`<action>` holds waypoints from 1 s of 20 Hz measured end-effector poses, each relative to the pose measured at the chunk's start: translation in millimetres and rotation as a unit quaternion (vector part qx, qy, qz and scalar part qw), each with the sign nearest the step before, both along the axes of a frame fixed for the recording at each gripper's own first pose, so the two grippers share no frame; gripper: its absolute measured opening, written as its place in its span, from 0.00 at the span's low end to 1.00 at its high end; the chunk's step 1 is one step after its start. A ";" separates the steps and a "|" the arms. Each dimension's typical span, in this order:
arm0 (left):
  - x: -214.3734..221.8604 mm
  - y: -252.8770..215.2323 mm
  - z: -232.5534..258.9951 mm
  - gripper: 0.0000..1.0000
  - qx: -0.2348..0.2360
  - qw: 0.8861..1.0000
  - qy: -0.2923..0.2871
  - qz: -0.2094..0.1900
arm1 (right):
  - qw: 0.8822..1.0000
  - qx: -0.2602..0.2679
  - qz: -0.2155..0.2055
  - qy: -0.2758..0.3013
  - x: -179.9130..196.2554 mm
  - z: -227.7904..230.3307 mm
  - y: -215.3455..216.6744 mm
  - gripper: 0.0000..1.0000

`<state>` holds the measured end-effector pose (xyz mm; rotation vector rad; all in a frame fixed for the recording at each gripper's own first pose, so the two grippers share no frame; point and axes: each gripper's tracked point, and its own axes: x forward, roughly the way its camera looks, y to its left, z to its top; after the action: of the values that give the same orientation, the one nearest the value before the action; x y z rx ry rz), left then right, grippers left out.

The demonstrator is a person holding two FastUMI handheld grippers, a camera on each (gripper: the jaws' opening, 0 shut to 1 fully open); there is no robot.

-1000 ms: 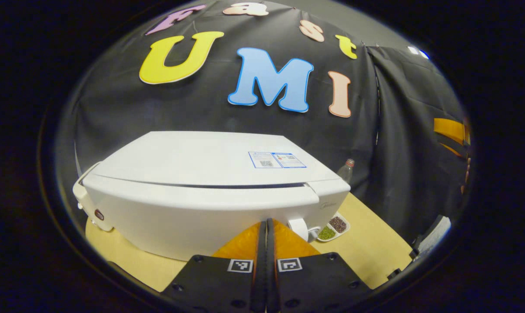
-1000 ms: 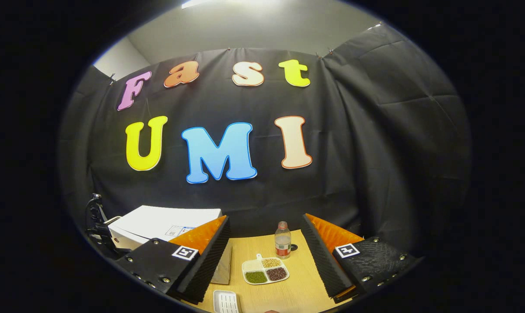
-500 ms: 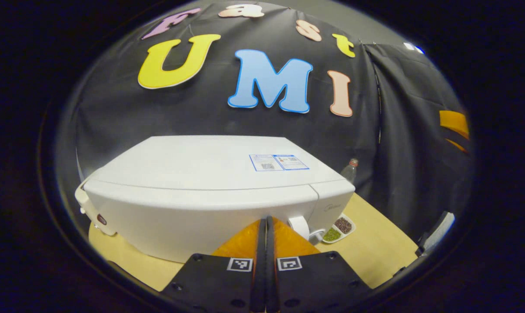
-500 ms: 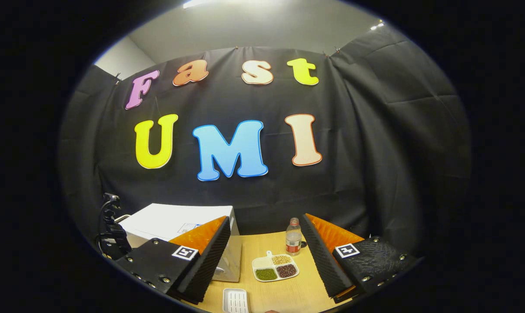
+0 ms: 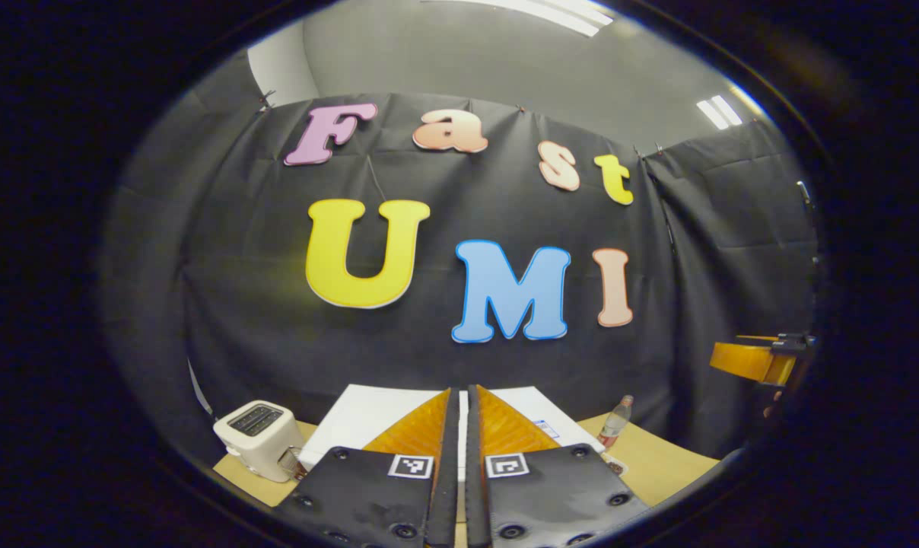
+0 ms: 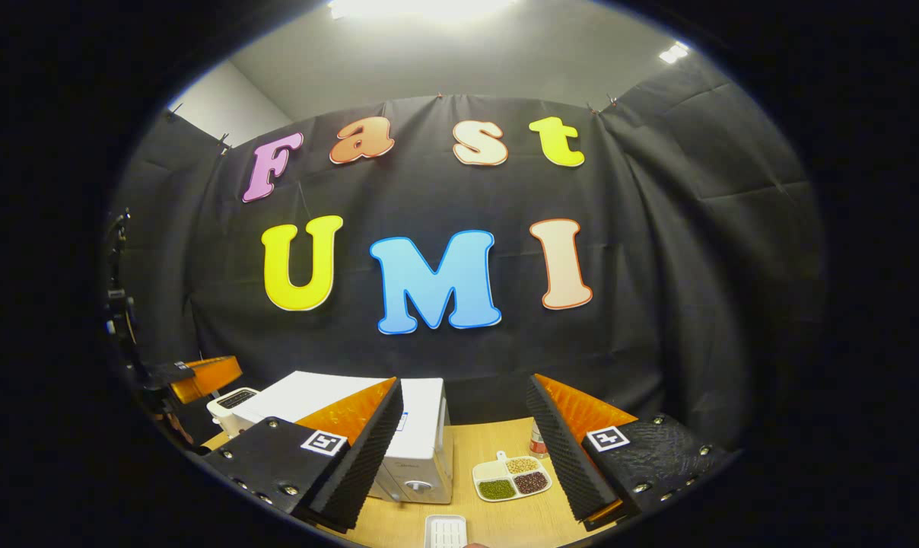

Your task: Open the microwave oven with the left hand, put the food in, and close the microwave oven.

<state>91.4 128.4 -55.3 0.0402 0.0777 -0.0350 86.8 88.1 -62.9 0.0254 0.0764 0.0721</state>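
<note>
White box-shaped microwave oven (image 6: 418, 445) lower centre-left of right gripper view, long axis left-right, knob face toward camera. Left gripper (image 5: 459, 441) clenched (empty); right gripper (image 6: 463, 445) released.

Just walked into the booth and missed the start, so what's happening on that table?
A person holds two grippers back from a white microwave on a wooden table. The left gripper is shut and holds nothing; the right gripper is open and empty. The microwave's door looks closed. A divided dish of beans sits on the table beside it, and a toaster stands at the far side.
</note>
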 end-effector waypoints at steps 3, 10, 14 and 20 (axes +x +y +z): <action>-28.7 17.9 21.2 0.61 -0.024 0.999 -0.001 0.022 | 1.000 0.002 0.005 -0.010 -4.8 15.4 14.7 0.99; -69.9 35.8 45.2 0.95 -0.028 0.999 -0.010 0.026 | 1.000 0.000 0.016 -0.025 -21.3 32.7 45.5 0.98; -81.6 49.1 55.2 0.96 -0.035 0.999 -0.020 0.024 | 0.999 -0.006 0.016 -0.031 -37.0 35.6 58.4 0.98; -94.8 60.6 68.1 0.96 -0.028 0.999 -0.027 0.004 | 0.999 -0.002 0.022 -0.031 -48.4 34.2 79.9 0.99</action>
<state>-3.4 189.0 12.9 -0.0147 0.0222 -0.0275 38.4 167.9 -28.7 0.0178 0.0146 0.1164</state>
